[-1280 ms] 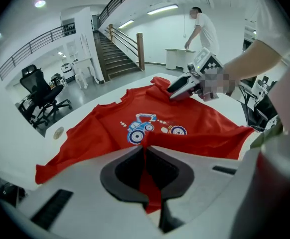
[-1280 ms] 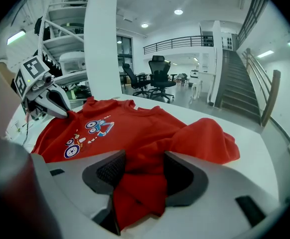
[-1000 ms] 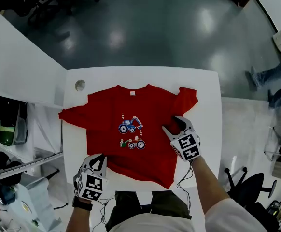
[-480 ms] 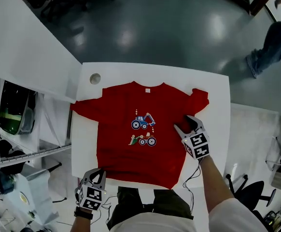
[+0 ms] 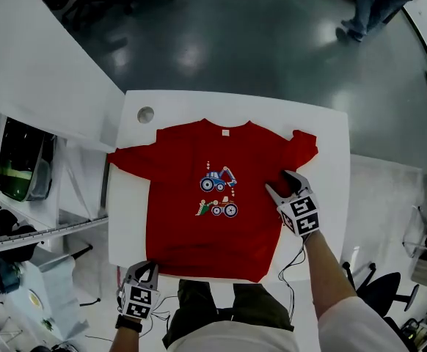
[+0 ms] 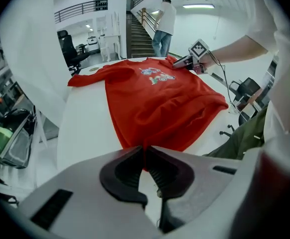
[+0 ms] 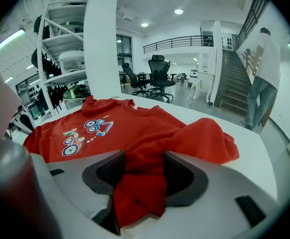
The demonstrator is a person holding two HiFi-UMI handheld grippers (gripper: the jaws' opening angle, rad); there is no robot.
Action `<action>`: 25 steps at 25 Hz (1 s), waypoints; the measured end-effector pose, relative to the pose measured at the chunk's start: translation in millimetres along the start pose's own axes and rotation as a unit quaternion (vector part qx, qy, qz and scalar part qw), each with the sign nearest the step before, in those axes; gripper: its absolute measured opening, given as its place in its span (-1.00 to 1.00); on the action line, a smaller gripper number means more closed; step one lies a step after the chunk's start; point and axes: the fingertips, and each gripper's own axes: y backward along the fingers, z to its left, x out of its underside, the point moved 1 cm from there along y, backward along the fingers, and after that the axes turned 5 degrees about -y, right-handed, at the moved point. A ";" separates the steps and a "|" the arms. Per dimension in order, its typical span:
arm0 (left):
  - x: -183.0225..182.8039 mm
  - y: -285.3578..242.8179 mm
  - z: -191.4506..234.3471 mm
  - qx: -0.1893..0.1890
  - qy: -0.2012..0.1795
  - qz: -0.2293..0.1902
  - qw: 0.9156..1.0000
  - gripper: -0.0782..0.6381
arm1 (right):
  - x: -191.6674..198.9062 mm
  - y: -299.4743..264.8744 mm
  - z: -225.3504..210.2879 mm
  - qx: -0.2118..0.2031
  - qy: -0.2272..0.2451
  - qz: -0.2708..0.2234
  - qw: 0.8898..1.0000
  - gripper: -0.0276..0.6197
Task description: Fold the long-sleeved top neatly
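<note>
L gripper [image 5: 146,268] sits at the near-left hem corner of the red long-sleeved top [image 5: 199,229]. Its jaws are pressed almost together, pinching a thin edge of red cloth betw. the pads. The rest of the top spreads flat ahead of it, front up, on the white table [image 5: 331,134]. R gripper [image 5: 280,183] is at the garment's right side. Its jaws are nipped on a bunched fold of red fabric that fills the gap & hangs below. The crumpled sleeve [image 5: 301,147] lies just beyond the R jaws. Print [image 5: 218,193], ahead-left of R gripper: blue digger over a wheeled vehicle, no words readable. Small white neck label [image 5: 226,132] at far collar, text too small to read.
</note>
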 end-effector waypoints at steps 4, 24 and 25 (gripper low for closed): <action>4.5 1.1 -0.1 -0.003 -0.002 0.000 1.000 -0.70 | 0.0 -0.3 -0.3 0.000 0.000 0.000 1.000 -0.13; 33.6 21.5 -4.5 -0.002 0.004 0.023 1.000 -0.64 | 0.6 -0.4 -0.3 -0.003 -0.003 -0.002 1.000 -0.13; 33.4 21.9 -4.4 -0.004 0.003 0.021 1.000 -0.64 | 0.6 -0.5 -0.4 -0.003 -0.003 -0.002 1.000 -0.13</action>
